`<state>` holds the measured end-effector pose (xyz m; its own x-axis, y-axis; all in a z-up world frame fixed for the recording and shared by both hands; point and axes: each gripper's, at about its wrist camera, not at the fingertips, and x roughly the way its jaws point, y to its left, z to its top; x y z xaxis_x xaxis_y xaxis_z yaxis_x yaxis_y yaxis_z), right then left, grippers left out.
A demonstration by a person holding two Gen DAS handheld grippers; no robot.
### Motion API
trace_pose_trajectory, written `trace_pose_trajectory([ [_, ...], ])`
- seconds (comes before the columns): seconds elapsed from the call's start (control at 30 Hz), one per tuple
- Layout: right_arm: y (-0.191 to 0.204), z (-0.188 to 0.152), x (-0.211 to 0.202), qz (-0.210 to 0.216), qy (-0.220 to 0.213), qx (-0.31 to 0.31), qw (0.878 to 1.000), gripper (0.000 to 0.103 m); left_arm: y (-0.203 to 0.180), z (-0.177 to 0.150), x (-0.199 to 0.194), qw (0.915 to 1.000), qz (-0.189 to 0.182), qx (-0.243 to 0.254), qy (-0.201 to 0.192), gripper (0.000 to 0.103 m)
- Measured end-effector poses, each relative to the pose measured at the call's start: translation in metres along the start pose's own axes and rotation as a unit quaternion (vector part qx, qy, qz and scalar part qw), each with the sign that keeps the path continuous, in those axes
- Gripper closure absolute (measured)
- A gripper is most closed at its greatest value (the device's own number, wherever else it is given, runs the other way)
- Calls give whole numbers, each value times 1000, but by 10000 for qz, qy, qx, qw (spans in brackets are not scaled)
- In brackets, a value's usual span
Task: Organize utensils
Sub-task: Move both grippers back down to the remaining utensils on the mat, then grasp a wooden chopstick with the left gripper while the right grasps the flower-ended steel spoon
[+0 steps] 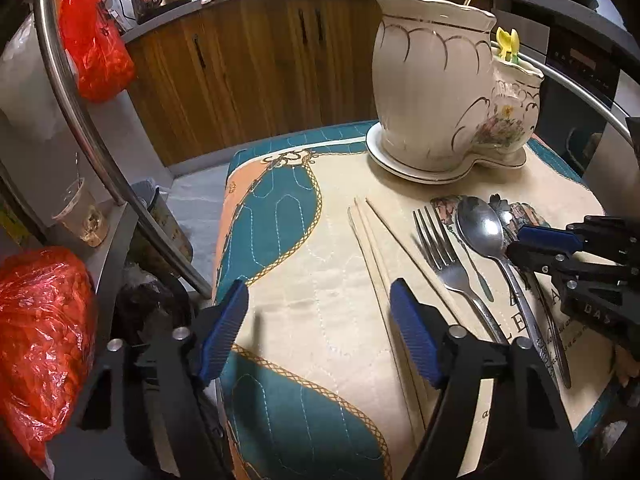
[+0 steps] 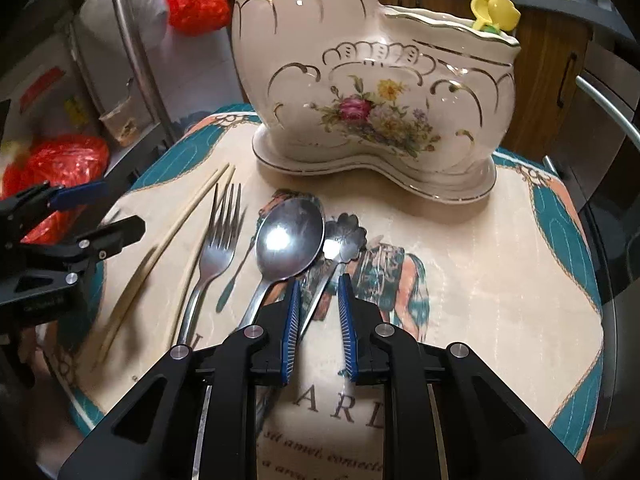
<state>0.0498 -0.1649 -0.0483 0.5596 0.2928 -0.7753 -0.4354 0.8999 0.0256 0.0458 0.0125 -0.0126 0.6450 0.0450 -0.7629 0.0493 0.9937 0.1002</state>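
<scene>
A cream ceramic utensil holder (image 1: 432, 92) (image 2: 360, 80) with gold trim stands at the back of the mat; a yellow utensil (image 2: 496, 10) pokes from its low compartment. On the mat, left to right, lie pale chopsticks (image 1: 372, 240) (image 2: 192, 216), a fork (image 1: 444, 256) (image 2: 220, 240), a big spoon (image 1: 480, 228) (image 2: 288, 240) and a small flower-ended spoon (image 1: 500, 204) (image 2: 344, 236). My right gripper (image 2: 318, 300) (image 1: 516, 246) stands narrow astride the small spoon's handle, with a gap still showing beside the right pad. My left gripper (image 1: 320, 312) (image 2: 116, 212) is open over the mat, its right finger above the chopsticks.
The quilted teal and cream placemat (image 1: 288, 216) covers a small table. Left of it are a steel rail (image 1: 80, 112), red plastic bags (image 1: 44, 340), a plastic cup (image 1: 80, 216) and a bin. Wooden cabinets (image 1: 248, 60) and a counter run behind.
</scene>
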Motion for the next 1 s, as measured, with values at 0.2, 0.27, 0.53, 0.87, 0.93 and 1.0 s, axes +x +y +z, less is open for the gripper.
trace_pose_trajectory([
  [0.2,-11,-2,-5,102,-37,212,9997,99,-7,-1,2,9999,-96,103,57,39],
  [0.27,-14,-2,-6,130,-42,242,9996,99,-8,-2,5,9998,-101,125,118,39],
  [0.53,-15,-4,-12,129,-143,189,9996,99,-6,-2,16,9994,-153,24,315,42],
  [0.87,-17,-4,-13,233,-166,142,9995,99,-17,8,26,9986,-323,197,382,87],
  [0.93,-20,-4,-13,308,-177,165,9992,99,-22,9,27,9984,-319,269,371,96],
  [1.0,-22,-4,-15,383,-220,206,9988,99,-21,9,27,9984,-366,247,367,97],
])
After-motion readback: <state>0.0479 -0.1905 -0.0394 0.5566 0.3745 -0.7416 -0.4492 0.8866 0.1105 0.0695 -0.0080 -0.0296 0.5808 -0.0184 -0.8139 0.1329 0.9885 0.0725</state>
